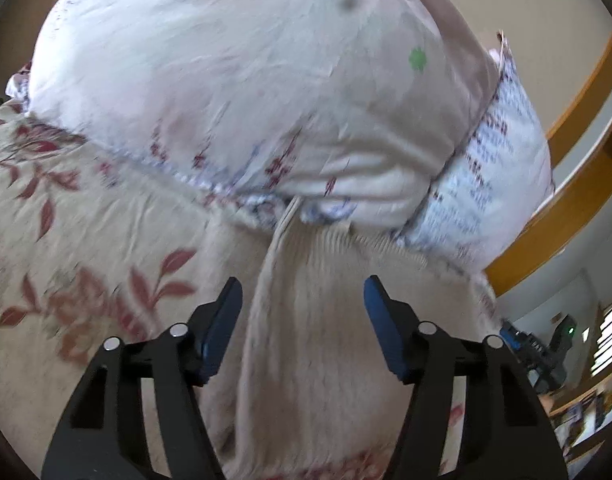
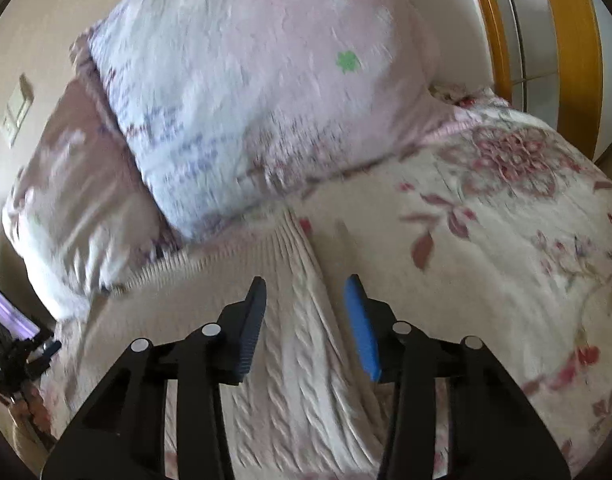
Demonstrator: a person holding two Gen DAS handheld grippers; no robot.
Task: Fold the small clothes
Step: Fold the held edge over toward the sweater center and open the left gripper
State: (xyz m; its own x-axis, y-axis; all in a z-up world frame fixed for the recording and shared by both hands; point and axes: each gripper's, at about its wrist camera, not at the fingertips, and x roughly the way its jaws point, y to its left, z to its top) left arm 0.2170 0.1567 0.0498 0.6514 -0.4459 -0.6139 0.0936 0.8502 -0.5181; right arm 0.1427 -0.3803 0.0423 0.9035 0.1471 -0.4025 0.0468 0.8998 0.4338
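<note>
A cream cable-knit sweater [image 1: 318, 320] lies on the floral bedspread [image 1: 66, 216], its ribbed hem toward the pillows. My left gripper [image 1: 302, 304] is open, its blue pads either side of a raised fold of the knit, not closed on it. In the right wrist view the same sweater [image 2: 298, 344] runs under my right gripper [image 2: 306, 296], which is open above its cable pattern near the right edge. Both views are motion-blurred.
A big pale pillow with a green clover mark [image 1: 266, 80] lies just beyond the sweater, also in the right wrist view [image 2: 266, 92]. A second pillow [image 2: 78, 200] lies left of it. A wooden bed frame [image 1: 578, 184] curves at the right.
</note>
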